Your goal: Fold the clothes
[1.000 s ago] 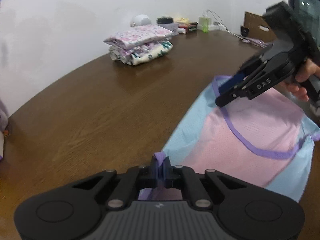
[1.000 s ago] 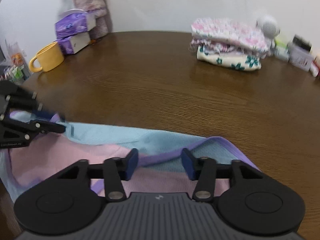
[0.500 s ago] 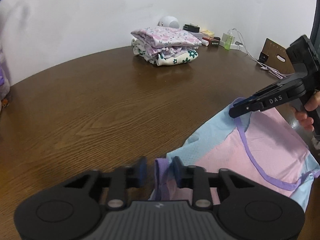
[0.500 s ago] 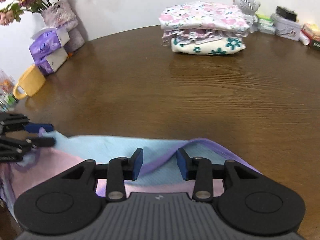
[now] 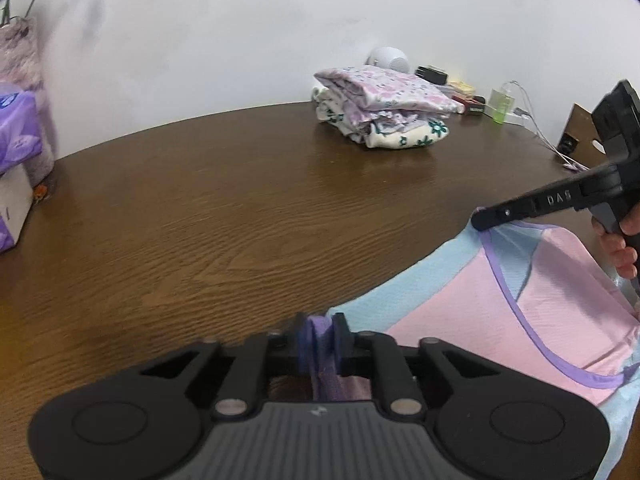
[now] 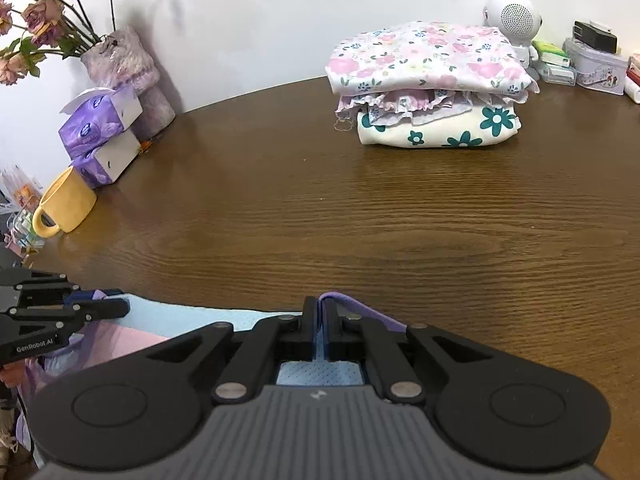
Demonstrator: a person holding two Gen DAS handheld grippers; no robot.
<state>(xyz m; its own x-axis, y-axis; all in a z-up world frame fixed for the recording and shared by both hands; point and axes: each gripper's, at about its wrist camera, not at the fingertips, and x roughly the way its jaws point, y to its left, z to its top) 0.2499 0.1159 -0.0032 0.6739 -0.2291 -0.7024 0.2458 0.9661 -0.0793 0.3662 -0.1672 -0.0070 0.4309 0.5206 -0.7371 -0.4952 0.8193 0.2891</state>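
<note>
A pink and light-blue mesh garment (image 5: 480, 312) with purple trim lies at the near edge of the brown wooden table (image 5: 248, 208). My left gripper (image 5: 322, 332) has a bunched purple hem between its pads; its jaws are opening and stand a little apart. In the right wrist view, my right gripper (image 6: 322, 308) is shut on the garment's (image 6: 192, 316) purple-edged corner. The left gripper (image 6: 116, 304) shows at the far left there. In the left wrist view, the right gripper (image 5: 480, 216) pinches the far corner, with a hand behind it.
A stack of folded floral clothes (image 6: 432, 92) sits at the back of the table. Tissue boxes (image 6: 100, 128), a yellow mug (image 6: 66, 204) and a vase of dried flowers (image 6: 120, 64) stand at the left. A white speaker (image 6: 514, 20) and small boxes line the back right.
The right jaws closed onto the garment's purple edge. The left jaws went from tightly shut to slightly apart around the purple hem. Both grippers shifted sideways along the garment's edge.
</note>
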